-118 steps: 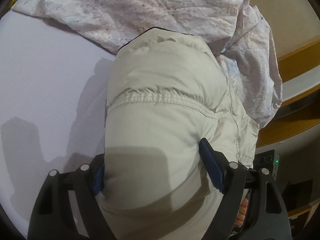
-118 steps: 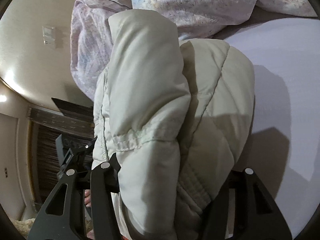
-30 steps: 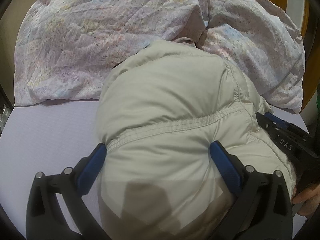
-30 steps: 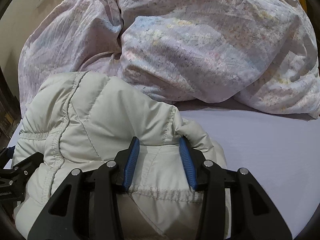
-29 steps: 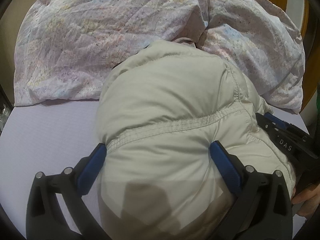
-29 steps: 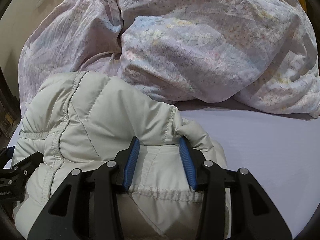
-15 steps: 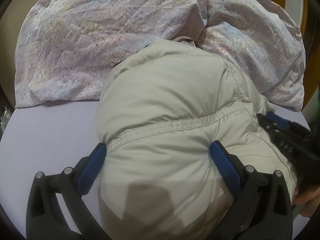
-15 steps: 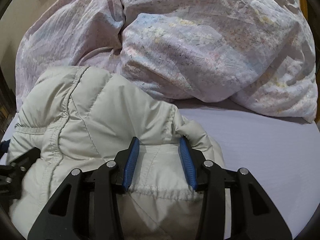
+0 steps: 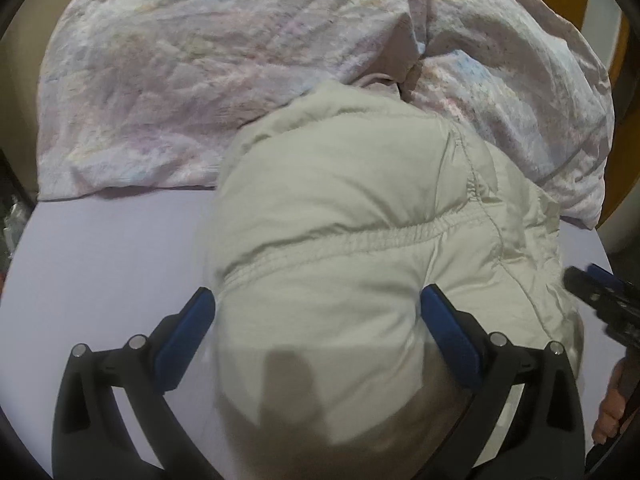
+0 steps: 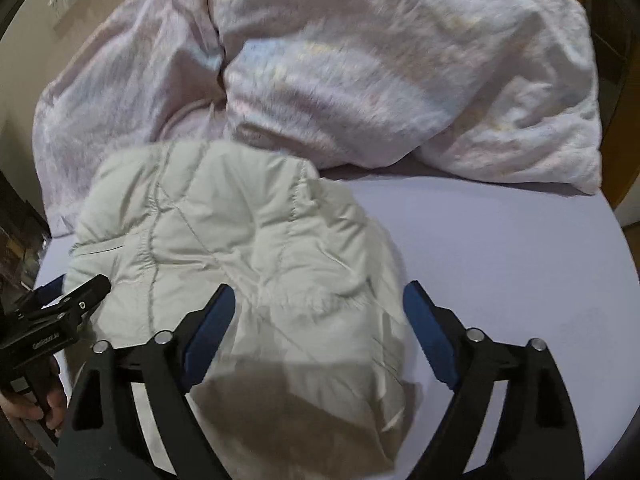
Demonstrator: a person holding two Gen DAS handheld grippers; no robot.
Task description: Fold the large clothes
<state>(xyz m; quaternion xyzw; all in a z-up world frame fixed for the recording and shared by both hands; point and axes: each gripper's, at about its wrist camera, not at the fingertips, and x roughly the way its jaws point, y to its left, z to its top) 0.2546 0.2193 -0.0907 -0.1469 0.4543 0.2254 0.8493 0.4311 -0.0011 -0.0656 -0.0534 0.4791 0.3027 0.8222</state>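
Observation:
A cream puffer jacket lies folded in a bundle on the lilac bed sheet. It also shows in the right wrist view. My left gripper is open, its blue pads spread wide on either side of the jacket's near end. My right gripper is open and wide above the jacket's near part, holding nothing. The right gripper's tip shows at the right edge of the left wrist view. The left gripper's tip shows at the left of the right wrist view.
A crumpled floral duvet is heaped along the far side of the bed, touching the jacket's far end; it also shows in the right wrist view. A wooden bed frame stands at the far right. A wall rises behind.
My right gripper has opened and let go of the jacket fold, then drawn back. The jacket has settled flatter on the sheet. My left gripper stays open around it.

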